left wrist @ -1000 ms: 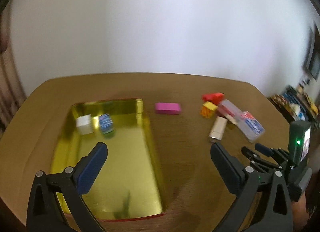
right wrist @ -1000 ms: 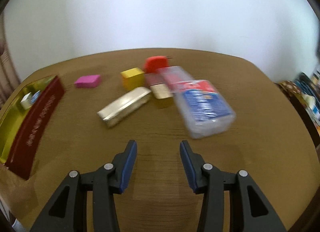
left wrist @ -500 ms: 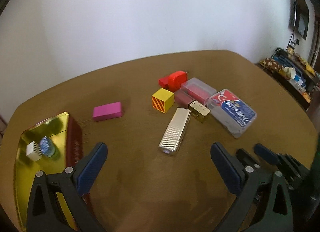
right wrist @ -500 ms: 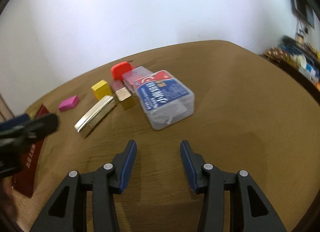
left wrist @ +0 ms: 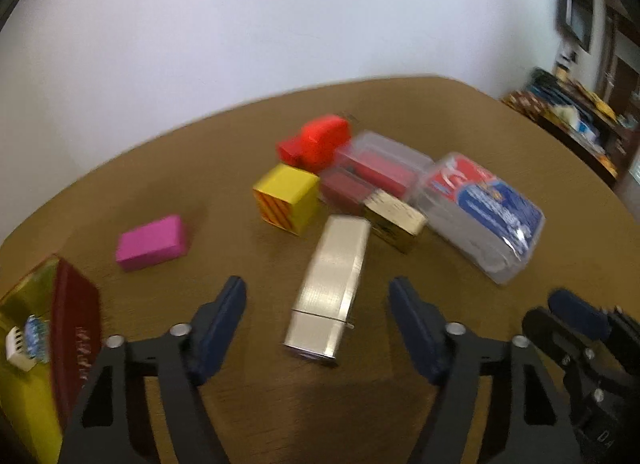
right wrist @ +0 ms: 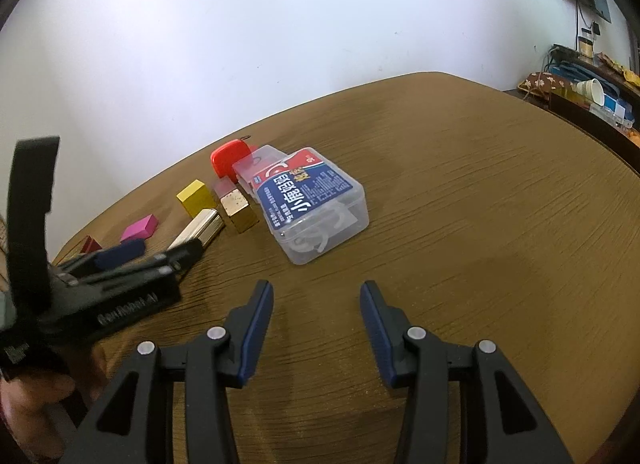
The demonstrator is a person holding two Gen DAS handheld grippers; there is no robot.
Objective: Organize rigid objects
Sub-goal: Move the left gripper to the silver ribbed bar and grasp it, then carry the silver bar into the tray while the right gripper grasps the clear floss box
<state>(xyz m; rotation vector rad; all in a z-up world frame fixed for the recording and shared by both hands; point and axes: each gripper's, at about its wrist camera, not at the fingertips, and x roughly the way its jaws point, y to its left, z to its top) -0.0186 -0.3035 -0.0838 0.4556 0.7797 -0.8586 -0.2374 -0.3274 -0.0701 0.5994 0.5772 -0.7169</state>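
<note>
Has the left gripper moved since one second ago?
Yes. The left gripper, jaws closing, has swung away from the gold tray toward the silver box, which now lies between its fingers.

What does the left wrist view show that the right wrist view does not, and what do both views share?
Left wrist only: the gold tray's inside with two small items, and the yellow block's striped face. The left gripper is closing astride the silver box, not touching.

Right wrist only: the open right gripper over bare table, and the paper cup.

Both: pink block, red object, gold block, floss-pick box.
</note>
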